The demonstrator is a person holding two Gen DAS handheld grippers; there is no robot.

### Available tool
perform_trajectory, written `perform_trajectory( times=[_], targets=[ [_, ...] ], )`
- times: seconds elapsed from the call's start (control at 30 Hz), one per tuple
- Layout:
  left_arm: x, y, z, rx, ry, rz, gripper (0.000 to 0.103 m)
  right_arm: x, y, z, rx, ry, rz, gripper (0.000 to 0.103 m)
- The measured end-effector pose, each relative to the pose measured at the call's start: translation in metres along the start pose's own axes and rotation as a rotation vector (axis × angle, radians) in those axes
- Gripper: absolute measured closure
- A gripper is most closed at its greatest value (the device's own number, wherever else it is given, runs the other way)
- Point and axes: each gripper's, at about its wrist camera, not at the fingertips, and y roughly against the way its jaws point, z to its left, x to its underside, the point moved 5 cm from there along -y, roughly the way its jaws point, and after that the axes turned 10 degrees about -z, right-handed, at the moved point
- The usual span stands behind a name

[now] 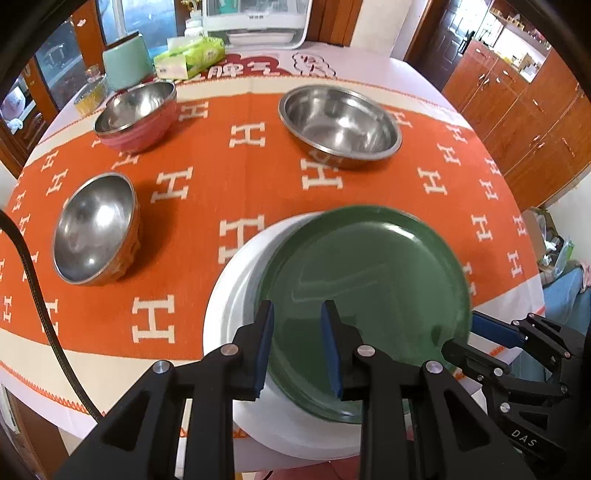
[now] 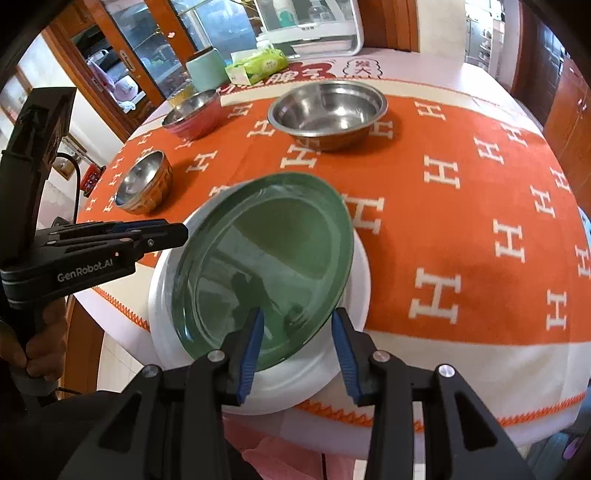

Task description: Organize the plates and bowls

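A green plate (image 1: 369,295) lies on a larger white plate (image 1: 229,295) at the table's near edge; both also show in the right wrist view, green plate (image 2: 266,258) on white plate (image 2: 354,295). My left gripper (image 1: 297,347) is open above the green plate's near left part, empty. My right gripper (image 2: 299,354) is open around the green plate's near rim, not clamped; it shows in the left wrist view (image 1: 491,343) at the plate's right edge. Three steel bowls stand farther back: a large one (image 1: 340,125), a pink-sided one (image 1: 136,114), a small orange-sided one (image 1: 96,229).
An orange cloth with white H marks (image 1: 221,177) covers the round table. A mint-green pot (image 1: 127,62), a tissue pack (image 1: 190,55) and a white appliance (image 1: 255,22) stand at the far edge. Wooden cabinets (image 1: 517,103) are to the right.
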Motion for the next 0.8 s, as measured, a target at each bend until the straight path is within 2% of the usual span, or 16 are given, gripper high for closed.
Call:
perform_trajectory(
  times=[0.17,0.63,0.67,0.7,0.8],
  targets=[
    [-0.011,0.008,-0.007,-0.002,0.012,-0.031,0.078,-0.020,0.011,0.000,-0.045,0.054,-0.060,0.062],
    [-0.060,0.022,-0.031,-0.018,0.031,-0.120,0.070,-0.064,0.014,-0.015,-0.106,0.135,-0.113,0.056],
    [-0.063,0.021,-0.032,-0.018,0.040,-0.116,0.065,-0.069,0.014,-0.018,-0.105,0.140,-0.121,0.056],
    [-0.067,0.020,-0.033,-0.022,0.048,-0.105,0.055,-0.073,0.014,-0.020,-0.104,0.141,-0.127,0.056],
    [-0.078,0.016,-0.038,-0.044,0.042,-0.082,0.051,-0.085,0.016,-0.028,-0.100,0.144,-0.148,0.053]
  ],
)
